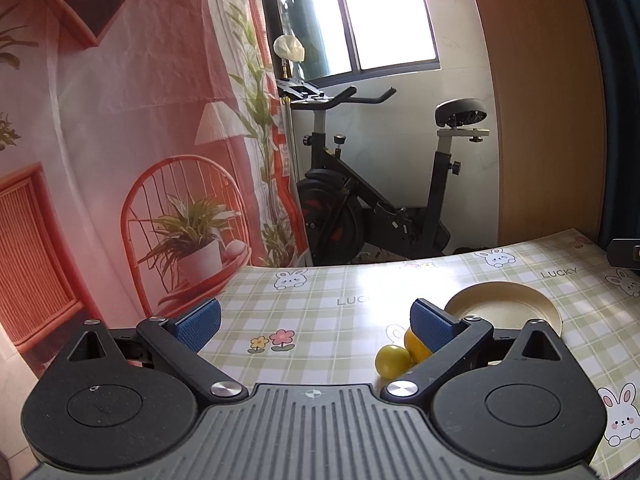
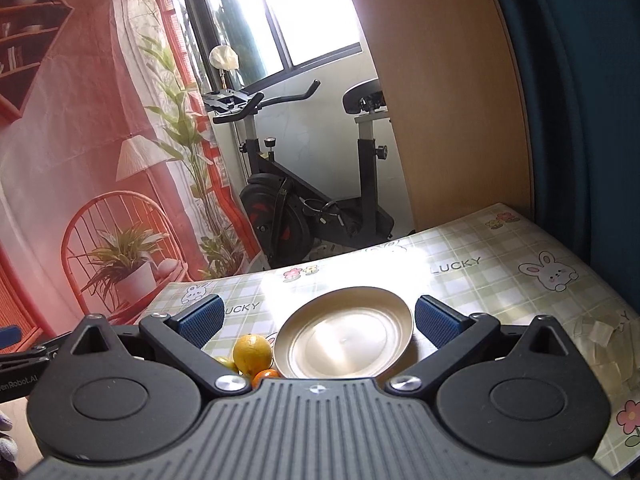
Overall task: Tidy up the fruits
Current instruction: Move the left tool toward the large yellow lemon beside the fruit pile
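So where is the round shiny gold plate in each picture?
Left wrist view: round gold metal plate sits right of centre, behind the right gripper finger.
Right wrist view: plate sits bottom centre, between the gripper fingers.
Shared landmark: black exercise bike.

Yellow and orange fruits [image 2: 253, 354] clustered beside empty gold plate [image 2: 343, 333] — touching

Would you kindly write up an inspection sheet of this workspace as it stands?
Surface: table under a checked bunny cloth.
Job's things: empty gold plate; lemon, small orange fruit and small yellow fruit beside it.
Clutter: pale scraps at the right edge.
Grippers: left gripper open; right gripper open, above the plate.
Cables: nothing seen.
Surroundings: exercise bike, printed backdrop, window.
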Demonstrator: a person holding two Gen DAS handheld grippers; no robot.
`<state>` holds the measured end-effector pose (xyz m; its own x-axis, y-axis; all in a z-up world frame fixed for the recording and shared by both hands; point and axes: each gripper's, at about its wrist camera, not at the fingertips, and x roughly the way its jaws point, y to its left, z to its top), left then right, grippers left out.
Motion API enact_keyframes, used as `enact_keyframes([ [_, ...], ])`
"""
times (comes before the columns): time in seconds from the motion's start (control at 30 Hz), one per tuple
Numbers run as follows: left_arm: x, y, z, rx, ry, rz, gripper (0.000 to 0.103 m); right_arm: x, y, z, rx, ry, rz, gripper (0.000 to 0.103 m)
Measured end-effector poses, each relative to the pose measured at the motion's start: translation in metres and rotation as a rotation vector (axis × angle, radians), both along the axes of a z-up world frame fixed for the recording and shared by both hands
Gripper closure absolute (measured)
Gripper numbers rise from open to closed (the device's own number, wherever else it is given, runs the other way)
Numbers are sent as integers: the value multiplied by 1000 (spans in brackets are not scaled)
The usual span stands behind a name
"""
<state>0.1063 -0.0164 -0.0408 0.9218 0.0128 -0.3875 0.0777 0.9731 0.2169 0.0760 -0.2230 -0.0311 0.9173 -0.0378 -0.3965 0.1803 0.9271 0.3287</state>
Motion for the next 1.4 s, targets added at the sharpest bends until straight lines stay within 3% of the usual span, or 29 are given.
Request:
enact_keyframes([
  [0.13, 18, 6, -14, -21, 39, 7, 6, 14, 0, -11, -28, 12, 34, 0],
  [0.27, 34, 16, -32, -120, 102, -27, 7, 23, 6, -26, -68, 63, 70, 0],
  [0.5, 40, 26, -62, -252, 131, -96, 10, 29, 14, -57, -126, 116, 56, 0],
  [0.7, 46, 28, -78, -266, 178, -112, 11, 34, 21, -77, -139, 161, 122, 0],
  [0.87, 52, 40, -86, -301, 256, -55, 11, 39, 29, -85, -134, 172, 178, 1],
  [1.17, 59, 50, -86, -311, 261, 11, 11, 44, 32, -98, -82, 217, 230, 1],
  [1.4, 57, 43, -90, -284, 297, -40, 24, 43, 45, -98, -108, 216, 272, 1],
])
